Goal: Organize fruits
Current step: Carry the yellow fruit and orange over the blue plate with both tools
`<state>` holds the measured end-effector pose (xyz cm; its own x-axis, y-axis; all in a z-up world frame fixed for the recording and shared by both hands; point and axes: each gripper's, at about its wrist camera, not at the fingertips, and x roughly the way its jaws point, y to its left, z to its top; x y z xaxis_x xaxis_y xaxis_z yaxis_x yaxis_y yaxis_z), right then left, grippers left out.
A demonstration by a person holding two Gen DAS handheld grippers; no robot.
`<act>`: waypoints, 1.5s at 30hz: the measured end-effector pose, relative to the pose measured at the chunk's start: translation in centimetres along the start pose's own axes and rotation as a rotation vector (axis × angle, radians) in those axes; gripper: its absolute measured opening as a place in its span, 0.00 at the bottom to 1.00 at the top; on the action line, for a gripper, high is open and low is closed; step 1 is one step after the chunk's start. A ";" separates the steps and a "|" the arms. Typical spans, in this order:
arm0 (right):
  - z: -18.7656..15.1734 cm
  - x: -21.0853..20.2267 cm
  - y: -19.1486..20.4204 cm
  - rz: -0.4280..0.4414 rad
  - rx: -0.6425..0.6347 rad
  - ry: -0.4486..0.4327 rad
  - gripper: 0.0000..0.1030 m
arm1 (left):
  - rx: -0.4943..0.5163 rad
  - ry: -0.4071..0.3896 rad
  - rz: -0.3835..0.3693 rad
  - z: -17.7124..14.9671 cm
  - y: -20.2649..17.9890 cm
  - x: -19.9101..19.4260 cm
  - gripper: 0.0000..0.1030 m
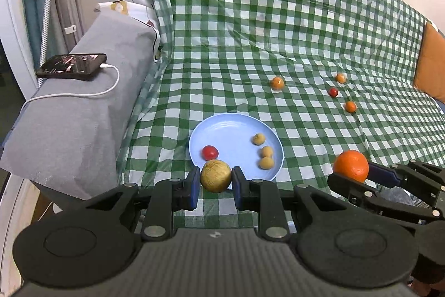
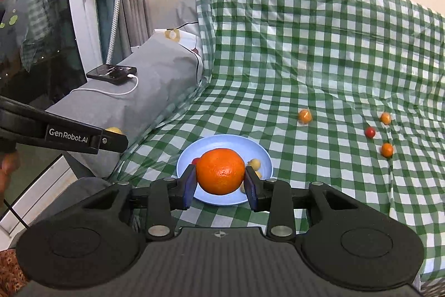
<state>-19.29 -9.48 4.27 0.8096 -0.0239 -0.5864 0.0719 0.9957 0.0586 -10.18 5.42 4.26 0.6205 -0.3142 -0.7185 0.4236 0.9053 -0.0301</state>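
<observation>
My left gripper is shut on a round yellow-tan fruit, held at the near rim of a light blue plate. The plate holds a red cherry tomato and three small tan fruits. My right gripper is shut on a large orange, held over the plate. In the left wrist view the orange and right gripper are to the plate's right. Three small orange fruits and a red tomato lie loose farther back.
A green-and-white checked cloth covers the surface and the backrest. A grey padded armrest on the left carries a black phone with a white cable. An orange cushion sits at the far right.
</observation>
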 end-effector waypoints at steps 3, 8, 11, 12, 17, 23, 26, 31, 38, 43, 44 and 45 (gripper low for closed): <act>-0.1 -0.1 0.2 -0.003 -0.002 -0.001 0.37 | -0.005 -0.002 -0.002 0.0 0.2 -0.1 0.26; -0.1 0.1 0.2 -0.004 -0.008 0.002 0.37 | -0.005 -0.003 -0.005 0.0 0.3 -0.1 0.26; -0.1 0.2 0.0 -0.003 -0.006 0.005 0.37 | -0.002 0.000 -0.004 0.2 0.3 0.0 0.26; -0.1 0.2 0.0 -0.004 -0.003 0.007 0.37 | -0.002 0.002 -0.004 0.3 0.3 0.1 0.26; -0.3 0.6 -0.5 -0.004 0.004 0.016 0.37 | -0.003 0.011 -0.002 0.4 0.2 0.5 0.26; -0.3 1.4 -0.9 -0.004 0.011 0.031 0.37 | -0.007 0.025 0.001 0.7 0.2 1.4 0.26; -0.2 2.1 -1.0 -0.003 0.015 0.039 0.37 | -0.006 0.034 -0.001 1.0 0.3 2.0 0.26; -0.1 3.3 -1.2 -0.004 0.026 0.054 0.37 | -0.004 0.042 0.000 1.8 0.2 3.1 0.26; 0.4 5.7 -1.9 0.000 0.040 0.075 0.37 | -0.006 0.060 0.001 3.4 0.3 5.4 0.26; 0.6 8.2 -2.6 0.002 0.050 0.101 0.37 | -0.009 0.079 0.003 4.8 0.3 7.9 0.26; 0.6 8.9 -2.9 0.001 0.051 0.108 0.37 | -0.007 0.083 0.003 5.0 0.4 8.4 0.26; 0.7 9.4 -3.0 0.000 0.052 0.113 0.37 | -0.006 0.089 0.005 5.2 0.3 9.1 0.26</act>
<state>-11.48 -12.74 -0.89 0.7393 -0.0111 -0.6733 0.1046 0.9896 0.0986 -0.92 1.37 1.33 0.5611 -0.2834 -0.7777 0.4169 0.9085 -0.0303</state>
